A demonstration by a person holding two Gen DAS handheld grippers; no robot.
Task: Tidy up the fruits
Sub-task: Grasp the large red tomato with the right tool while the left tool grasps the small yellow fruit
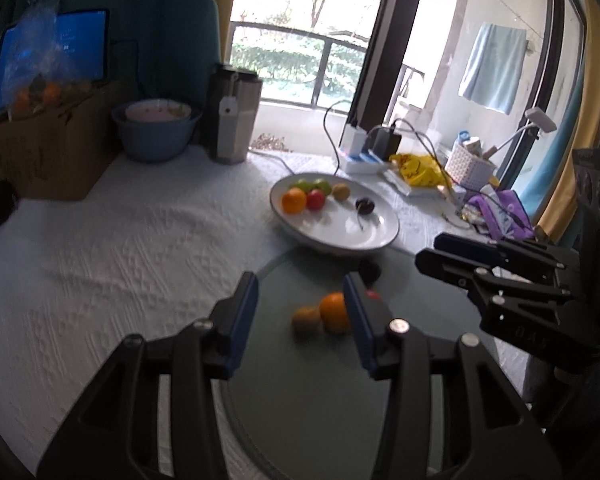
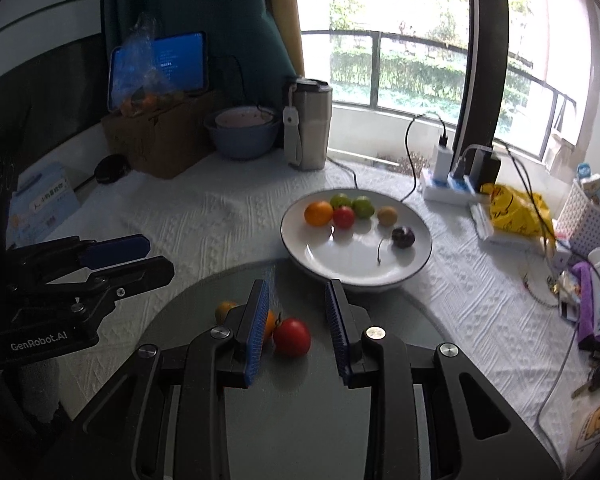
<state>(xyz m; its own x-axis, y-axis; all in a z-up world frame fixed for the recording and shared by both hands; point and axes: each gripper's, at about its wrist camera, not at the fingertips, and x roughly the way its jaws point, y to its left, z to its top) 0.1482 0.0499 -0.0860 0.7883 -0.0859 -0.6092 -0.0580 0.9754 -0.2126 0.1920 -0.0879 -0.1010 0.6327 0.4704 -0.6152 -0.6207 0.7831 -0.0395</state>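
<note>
Between the parted, released jaws of the right gripper (image 2: 297,284), a red tomato (image 2: 292,337) is seen lying untouched on the glass disc (image 2: 300,420), the left gripper (image 2: 156,258), likewise unclenched and empty, is held at nine o'clock, and the fruit plate (image 2: 340,258) is set beyond at twelve o'clock.

Daylight from the blown-out window (image 2: 380,20) glared; foreground stayed dim and slightly blurred, with fisheye bending and dark corners.
</note>
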